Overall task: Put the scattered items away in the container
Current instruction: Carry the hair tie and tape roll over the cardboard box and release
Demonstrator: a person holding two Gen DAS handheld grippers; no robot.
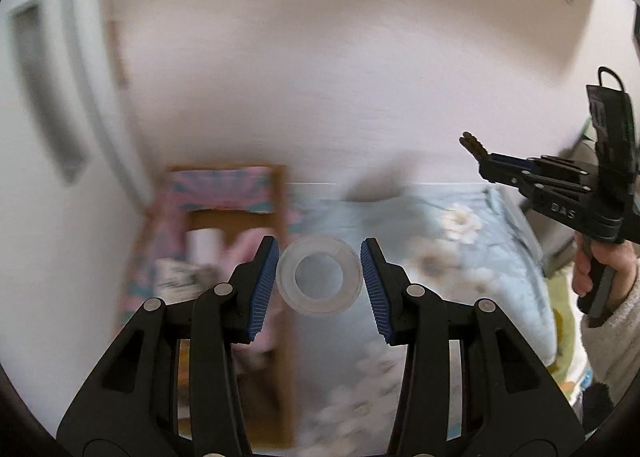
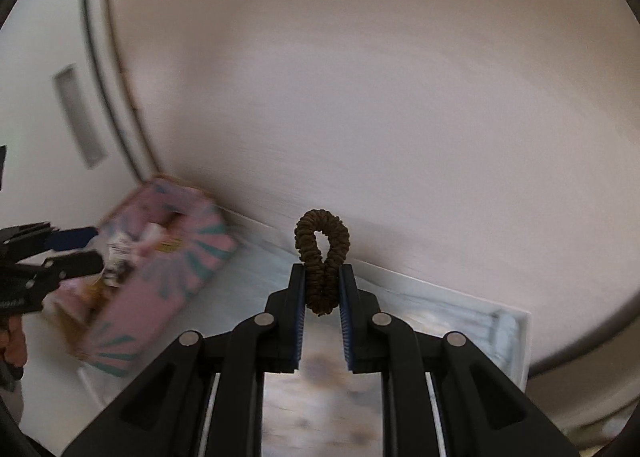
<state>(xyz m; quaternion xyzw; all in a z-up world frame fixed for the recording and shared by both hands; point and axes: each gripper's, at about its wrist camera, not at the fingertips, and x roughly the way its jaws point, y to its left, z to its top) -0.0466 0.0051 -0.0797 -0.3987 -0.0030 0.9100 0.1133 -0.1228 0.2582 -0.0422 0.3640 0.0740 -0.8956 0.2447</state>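
Note:
My left gripper (image 1: 319, 277) is shut on a clear tape roll (image 1: 319, 275), held in the air between its blue pads. My right gripper (image 2: 322, 293) is shut on a brown hair scrunchie (image 2: 322, 253), whose loop sticks up past the fingertips. It also shows in the left wrist view (image 1: 472, 144), raised at the right. The container is a pink patterned box (image 1: 224, 193) with brown inner walls, at the left on the bed; it holds several blurred items. In the right wrist view the box (image 2: 168, 277) lies at the left, with the left gripper (image 2: 76, 249) beside it.
A pale blue floral bedspread (image 1: 440, 257) covers the bed. A white wall (image 1: 320, 77) rises behind it, with a door frame (image 1: 84, 77) at the left. A person's hand (image 1: 600, 277) holds the right gripper's handle.

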